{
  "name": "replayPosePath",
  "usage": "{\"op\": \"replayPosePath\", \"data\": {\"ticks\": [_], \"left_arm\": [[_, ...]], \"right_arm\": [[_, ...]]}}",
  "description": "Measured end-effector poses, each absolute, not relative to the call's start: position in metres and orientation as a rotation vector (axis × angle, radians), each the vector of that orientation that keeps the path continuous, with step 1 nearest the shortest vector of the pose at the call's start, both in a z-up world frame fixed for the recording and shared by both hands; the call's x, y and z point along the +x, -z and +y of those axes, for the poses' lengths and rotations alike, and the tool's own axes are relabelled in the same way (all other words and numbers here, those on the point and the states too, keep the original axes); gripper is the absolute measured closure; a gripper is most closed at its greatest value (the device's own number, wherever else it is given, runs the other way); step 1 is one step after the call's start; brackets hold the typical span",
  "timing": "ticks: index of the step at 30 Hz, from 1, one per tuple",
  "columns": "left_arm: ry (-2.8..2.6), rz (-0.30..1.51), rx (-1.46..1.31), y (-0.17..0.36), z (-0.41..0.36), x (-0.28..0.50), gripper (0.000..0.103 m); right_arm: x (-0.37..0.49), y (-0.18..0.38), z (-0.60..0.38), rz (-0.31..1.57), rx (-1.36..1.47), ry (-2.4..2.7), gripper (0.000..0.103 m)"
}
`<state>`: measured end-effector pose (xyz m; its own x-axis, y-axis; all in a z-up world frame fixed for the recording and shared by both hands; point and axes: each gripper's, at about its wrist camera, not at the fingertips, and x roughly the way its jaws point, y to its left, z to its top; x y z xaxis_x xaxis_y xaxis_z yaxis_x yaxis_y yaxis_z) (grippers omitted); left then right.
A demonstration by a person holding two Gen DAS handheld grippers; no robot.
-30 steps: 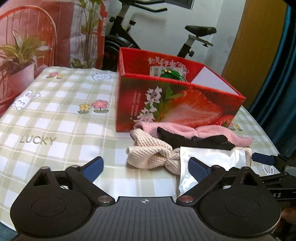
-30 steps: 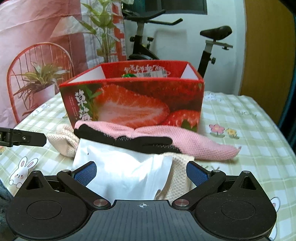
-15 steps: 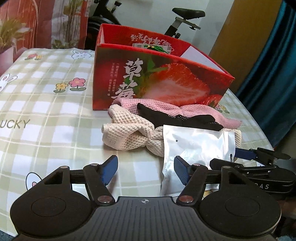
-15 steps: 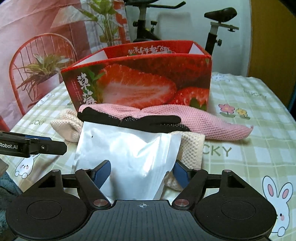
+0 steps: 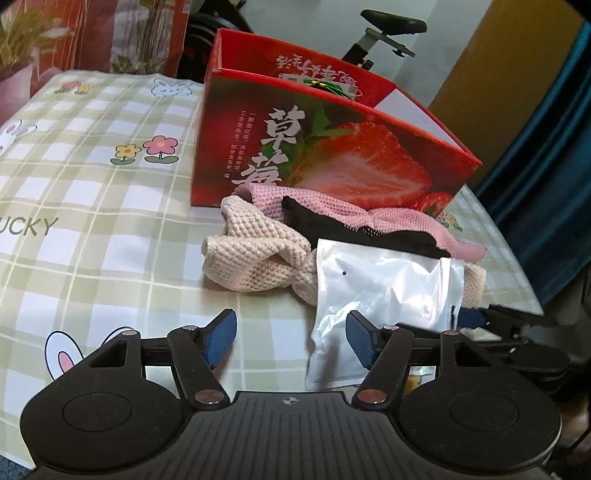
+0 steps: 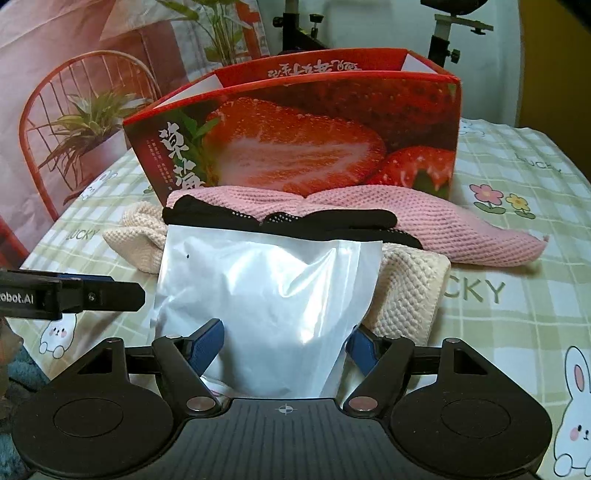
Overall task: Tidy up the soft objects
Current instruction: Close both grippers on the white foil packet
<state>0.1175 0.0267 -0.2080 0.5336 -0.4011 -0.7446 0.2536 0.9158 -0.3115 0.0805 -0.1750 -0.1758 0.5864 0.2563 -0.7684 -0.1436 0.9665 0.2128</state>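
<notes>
Table under a green-and-white checked cloth [image 5: 110,266], printed with bunnies, flowers and "LUCKY"; one exercise bike [image 5: 391,33] and one red wire chair [image 6: 59,122] behind.

Soft pile — four pieces, heaped at the foot of the box toward the table's near edge:
- one white plastic pouch [image 6: 266,295], on top and nearest the edge, crumpled
- one black glove [image 6: 295,219], lying across the pile just behind the pouch
- one pink knit cloth [image 6: 443,229], against the box front, its tail running toward the cloth's right side
- one cream knit cloth [image 5: 255,258], underneath, showing on both sides of the pouch

One red strawberry box [image 6: 314,147], open-topped, stands upright mid-table, touching the pink knit.

Right gripper [image 6: 284,345] — jaws half-narrowed, the pouch's lower end between the blue pads; real pressure on the plastic cannot be told.

Left gripper [image 5: 291,338] — jaws half-narrowed over bare cloth, nothing between them; its right pad sits at the pouch's left edge.
</notes>
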Motion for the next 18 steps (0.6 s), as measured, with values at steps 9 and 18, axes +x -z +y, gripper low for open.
{"op": "replayPosePath", "data": {"ticks": [9, 18], "left_arm": [[0.43, 0.966, -0.113, 0.214, 0.007, 0.127, 0.037], [0.483, 0.981, -0.127, 0.232, 0.004, 0.125, 0.048]], "right_arm": [[0.071, 0.177, -0.181, 0.907, 0.131, -0.244, 0.034], [0.066, 0.177, -0.188, 0.906, 0.164, -0.258, 0.048]]}}
